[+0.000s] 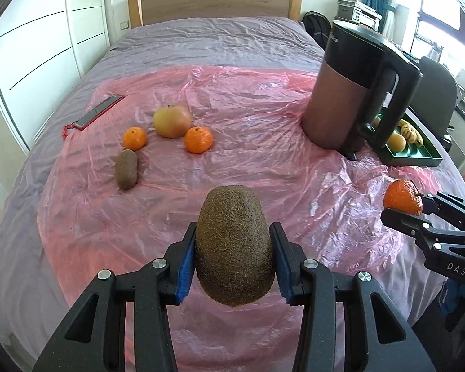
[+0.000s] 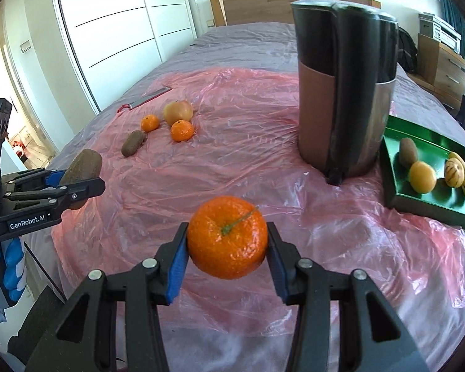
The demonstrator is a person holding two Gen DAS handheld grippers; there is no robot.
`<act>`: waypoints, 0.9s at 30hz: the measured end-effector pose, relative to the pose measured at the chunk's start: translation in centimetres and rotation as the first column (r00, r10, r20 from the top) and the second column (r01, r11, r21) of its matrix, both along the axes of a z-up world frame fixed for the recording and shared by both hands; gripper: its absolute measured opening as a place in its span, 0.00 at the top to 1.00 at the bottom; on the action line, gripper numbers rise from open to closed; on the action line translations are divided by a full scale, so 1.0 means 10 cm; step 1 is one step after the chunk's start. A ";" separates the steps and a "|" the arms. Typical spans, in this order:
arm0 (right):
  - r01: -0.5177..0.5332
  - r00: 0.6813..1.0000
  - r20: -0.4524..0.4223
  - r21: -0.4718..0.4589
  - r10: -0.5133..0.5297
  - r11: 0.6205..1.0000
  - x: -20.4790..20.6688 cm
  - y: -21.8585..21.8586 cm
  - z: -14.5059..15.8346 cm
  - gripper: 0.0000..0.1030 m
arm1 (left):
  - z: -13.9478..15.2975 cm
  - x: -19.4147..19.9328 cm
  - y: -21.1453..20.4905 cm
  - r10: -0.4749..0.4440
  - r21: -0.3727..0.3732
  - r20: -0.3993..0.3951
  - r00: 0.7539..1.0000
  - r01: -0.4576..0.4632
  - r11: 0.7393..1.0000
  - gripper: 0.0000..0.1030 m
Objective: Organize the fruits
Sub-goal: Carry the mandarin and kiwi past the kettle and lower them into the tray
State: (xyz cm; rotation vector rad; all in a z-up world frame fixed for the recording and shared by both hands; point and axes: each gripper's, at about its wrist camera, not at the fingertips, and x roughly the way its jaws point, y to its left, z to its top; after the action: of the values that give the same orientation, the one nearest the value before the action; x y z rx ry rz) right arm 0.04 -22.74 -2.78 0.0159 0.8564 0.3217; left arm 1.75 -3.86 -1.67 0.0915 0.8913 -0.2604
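2 fruits are up off the bed: the left gripper [image 1: 234, 259] clamps a fuzzy brown kiwi [image 1: 234, 248] across its middle, and the right gripper [image 2: 228, 241] pinches a glossy orange mandarin [image 2: 228, 237] at its widest part. Both look light, soft and bruisable, so gentle side pressure suits them. The green rectangular tray [image 2: 431, 207] sits at the bed's right edge behind the tall brown kettle [image 2: 344, 93], holding perhaps 4 fruits. 4 more lie on the pink plastic sheet [image 1: 248, 167].
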 end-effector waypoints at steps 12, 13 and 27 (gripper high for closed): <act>0.094 0.994 0.046 0.026 -0.095 0.995 -0.35 -0.51 0.16 0.50 | 0.23 -0.32 -0.64 -0.118 0.052 0.038 0.992 0.116 0.992 0.62; 0.104 0.993 0.048 0.030 -0.105 0.994 -0.37 -0.57 0.16 0.50 | 0.25 -0.34 -0.69 -0.128 0.057 0.040 0.991 0.125 0.990 0.62; 0.243 0.966 0.067 0.084 -0.249 0.966 -0.57 -1.31 0.21 0.50 | 0.35 -0.49 -1.55 -0.281 0.102 0.042 0.959 0.276 0.956 0.62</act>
State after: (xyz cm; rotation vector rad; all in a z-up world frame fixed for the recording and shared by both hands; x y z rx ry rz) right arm -5.66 -35.79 -0.72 0.1776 0.7561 0.1194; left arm -3.15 -19.36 1.86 0.3139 0.8338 -0.4761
